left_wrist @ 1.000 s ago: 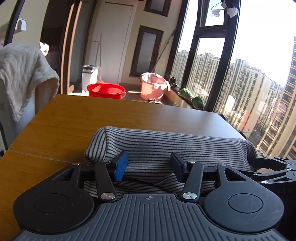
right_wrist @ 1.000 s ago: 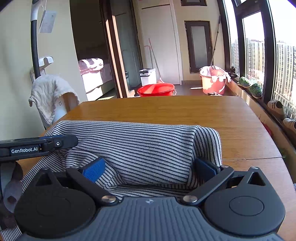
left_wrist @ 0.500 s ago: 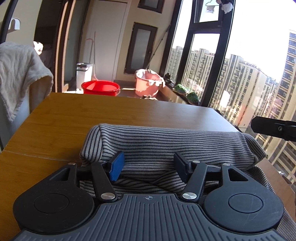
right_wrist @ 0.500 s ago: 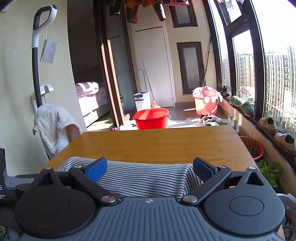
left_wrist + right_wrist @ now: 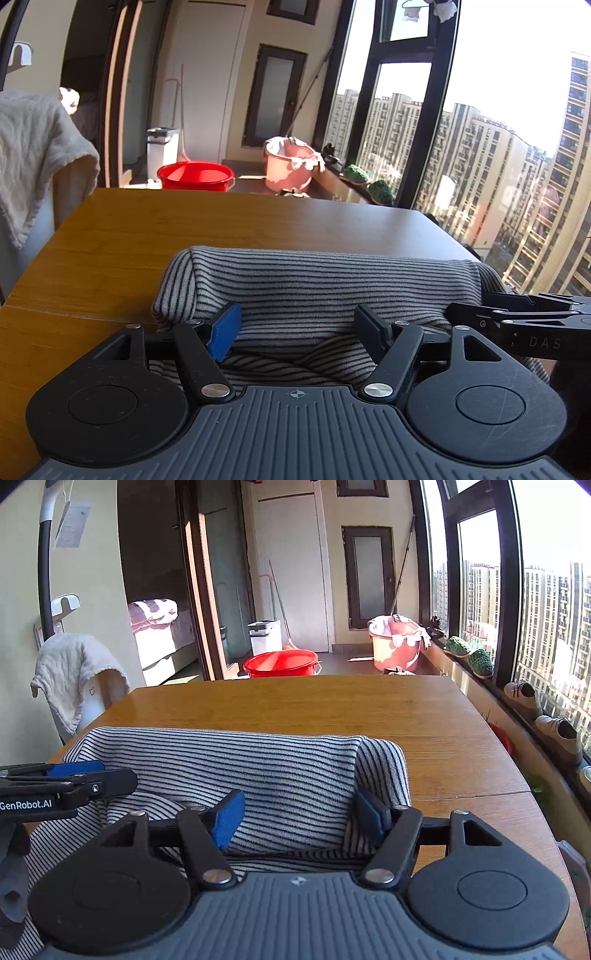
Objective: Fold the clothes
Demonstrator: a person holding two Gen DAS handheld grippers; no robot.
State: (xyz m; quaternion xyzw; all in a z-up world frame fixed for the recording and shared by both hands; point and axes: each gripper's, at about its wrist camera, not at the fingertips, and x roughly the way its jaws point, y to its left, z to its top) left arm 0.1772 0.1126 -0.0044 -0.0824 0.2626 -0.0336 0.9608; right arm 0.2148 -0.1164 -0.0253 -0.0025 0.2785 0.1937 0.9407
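Note:
A grey striped garment (image 5: pixel 325 288) lies folded into a thick band on the wooden table (image 5: pixel 258 229). My left gripper (image 5: pixel 297 332) hovers over its near left part. Its jaws are opening, with cloth below and between the blue pads but not pinched. In the right wrist view the same garment (image 5: pixel 288 768) fills the near table (image 5: pixel 332 709). My right gripper (image 5: pixel 299 819) straddles its right end, jaws closing around the fold, pads not visibly squeezing it. Each gripper shows in the other's view: the right gripper (image 5: pixel 476 304) and the left gripper (image 5: pixel 99 773).
A pale towel (image 5: pixel 74 672) hangs over a chair at the table's left. Beyond the far edge stand a red basin (image 5: pixel 282 662), a pink bucket (image 5: pixel 395 642) and a white bin (image 5: pixel 264 637). Shoes (image 5: pixel 524 698) line the window sill on the right.
The right gripper lifted back from the garment, then came down onto its right end again with narrower jaws. The left jaws spread wider over the cloth.

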